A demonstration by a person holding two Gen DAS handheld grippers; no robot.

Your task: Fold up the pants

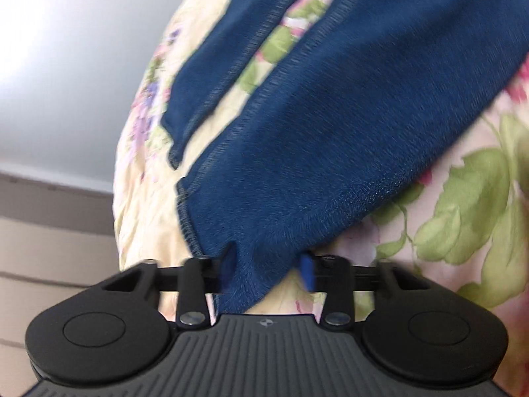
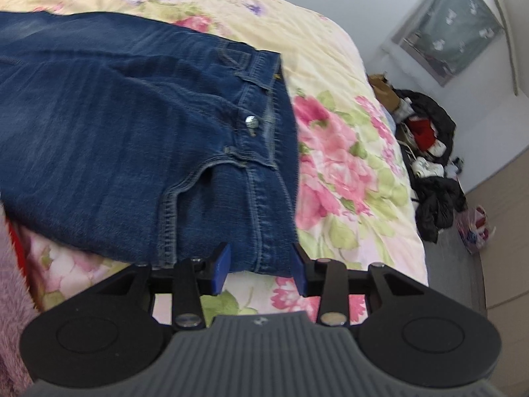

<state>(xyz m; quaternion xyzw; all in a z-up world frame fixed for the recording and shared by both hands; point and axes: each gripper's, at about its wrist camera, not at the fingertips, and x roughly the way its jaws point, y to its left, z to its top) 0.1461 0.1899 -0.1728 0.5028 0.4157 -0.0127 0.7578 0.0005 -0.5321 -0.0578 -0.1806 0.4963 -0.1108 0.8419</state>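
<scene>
Blue jeans [image 2: 132,125] lie spread across a floral bedspread [image 2: 347,172] on the bed. The left gripper [image 1: 269,269] pinches a bunched hem of one leg [image 1: 314,152], while the right gripper [image 2: 261,266] straddles the waistband edge [image 2: 271,165], its jaws parted around the denim.

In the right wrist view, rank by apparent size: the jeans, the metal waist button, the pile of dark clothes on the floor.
1. jeans, nearest the camera, which exaggerates them
2. pile of dark clothes, farther away
3. metal waist button
</scene>
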